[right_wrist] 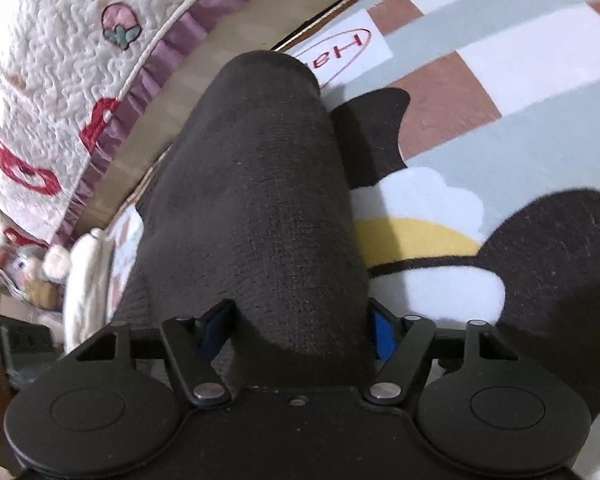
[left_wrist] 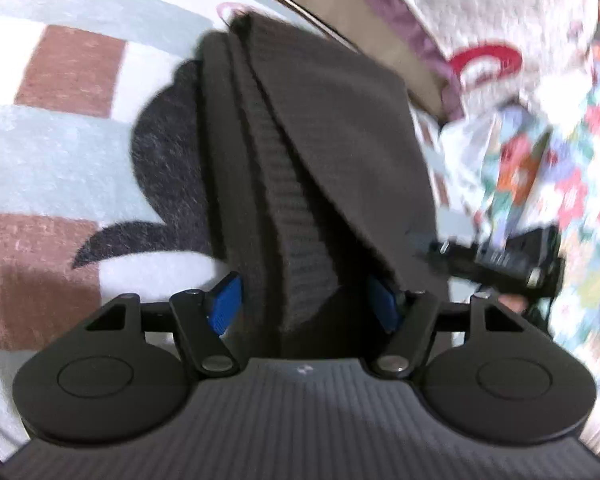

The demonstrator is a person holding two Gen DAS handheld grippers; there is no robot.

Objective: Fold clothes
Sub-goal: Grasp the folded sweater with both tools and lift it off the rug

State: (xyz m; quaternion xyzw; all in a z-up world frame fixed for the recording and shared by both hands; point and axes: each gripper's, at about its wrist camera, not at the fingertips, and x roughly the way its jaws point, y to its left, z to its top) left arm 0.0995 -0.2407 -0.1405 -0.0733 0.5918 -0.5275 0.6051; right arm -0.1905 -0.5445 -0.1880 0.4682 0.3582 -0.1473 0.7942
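Above a patterned rug, beside a quilted bed cover, a dark brown knitted garment hangs lifted between both claws. The left claw pinches a bunched, ribbed edge of it between its blue pads. The right claw pinches another thick part, the cloth draping forward from its jaws. Each grip holds several layers, so the likely trouble is uneven hold: an inner layer could slide free under the knit's weight and spoil the fold line. Pulling the claws apart unevenly could also twist the cloth, and the blur hints at quick motion, which raises that risk.
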